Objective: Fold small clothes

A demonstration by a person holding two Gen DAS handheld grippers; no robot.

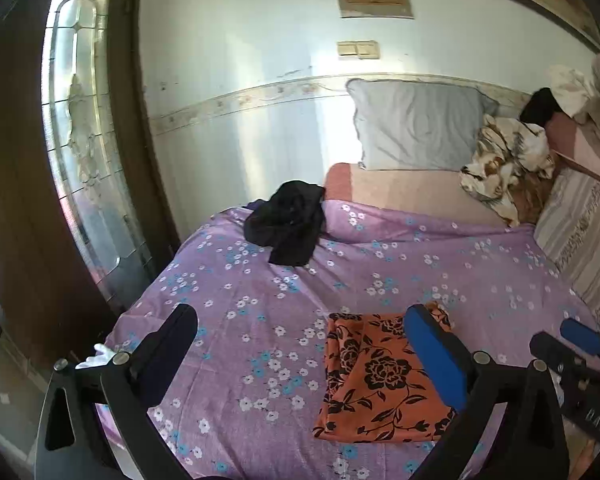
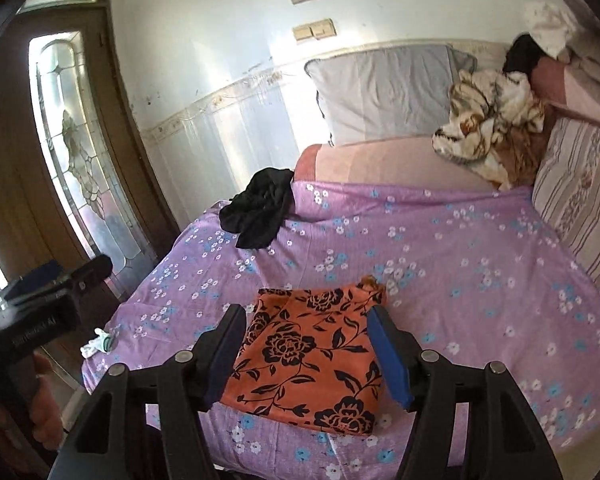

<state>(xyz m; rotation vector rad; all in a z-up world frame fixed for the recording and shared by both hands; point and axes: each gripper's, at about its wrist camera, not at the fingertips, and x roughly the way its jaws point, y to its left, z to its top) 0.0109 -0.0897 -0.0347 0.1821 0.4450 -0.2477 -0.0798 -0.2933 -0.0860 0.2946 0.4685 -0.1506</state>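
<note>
An orange garment with black flowers (image 1: 374, 380) lies folded into a flat rectangle on the purple flowered bedsheet (image 1: 260, 280); it also shows in the right wrist view (image 2: 308, 356). My left gripper (image 1: 300, 344) is open and empty, held above the sheet with the garment by its right finger. My right gripper (image 2: 306, 340) is open and empty, hovering over the garment, fingers on either side of it. A crumpled black garment (image 1: 290, 222) lies near the bed's far left corner, and shows in the right wrist view (image 2: 260, 208).
A grey pillow (image 1: 416, 124) leans on the wall at the head. A cream and brown blanket (image 1: 500, 164) is heaped at the right. A wooden door with glass (image 1: 80, 128) stands left of the bed. Something small and white (image 2: 96, 344) lies at the bed's left edge.
</note>
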